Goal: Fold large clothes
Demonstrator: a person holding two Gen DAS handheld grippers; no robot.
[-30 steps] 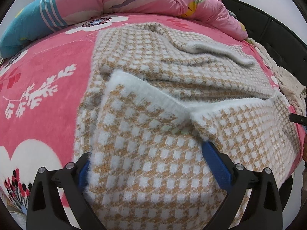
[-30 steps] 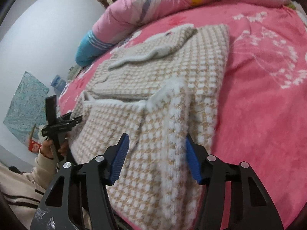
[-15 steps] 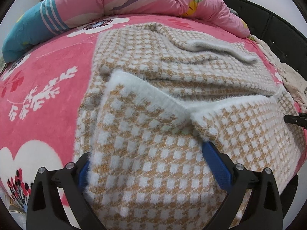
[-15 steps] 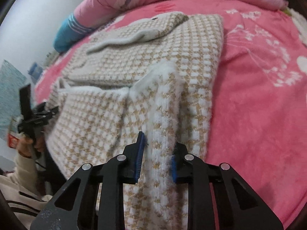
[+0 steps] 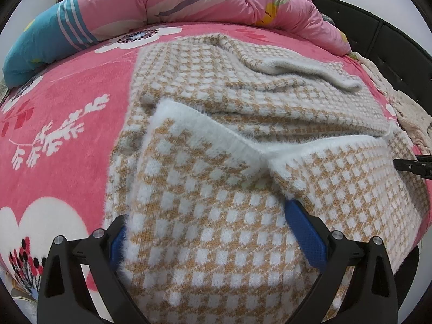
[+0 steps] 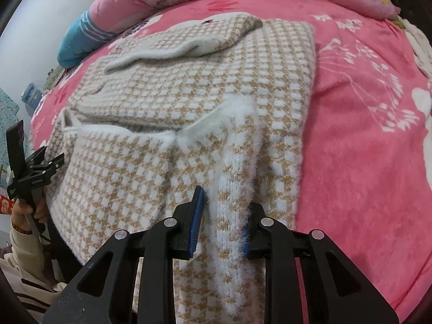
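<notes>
A checked tan-and-white sweater (image 6: 205,102) lies spread on the pink bed (image 6: 364,162). The right tongs (image 6: 221,224) have just been closing and now pinch its fuzzy white-edged fold. The left tongs (image 5: 205,232) stand wide apart, straddling the sweater's near hem without pressing it.

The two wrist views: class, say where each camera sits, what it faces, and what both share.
Left wrist: rides the left claw, looking down across the checked sweater towards the pink quilt.
Right wrist: rides the right claw, pinching the sweater's edge; the person's other hand shows at left.
Shared: sweater, quilt, pink bedspread.
</notes>
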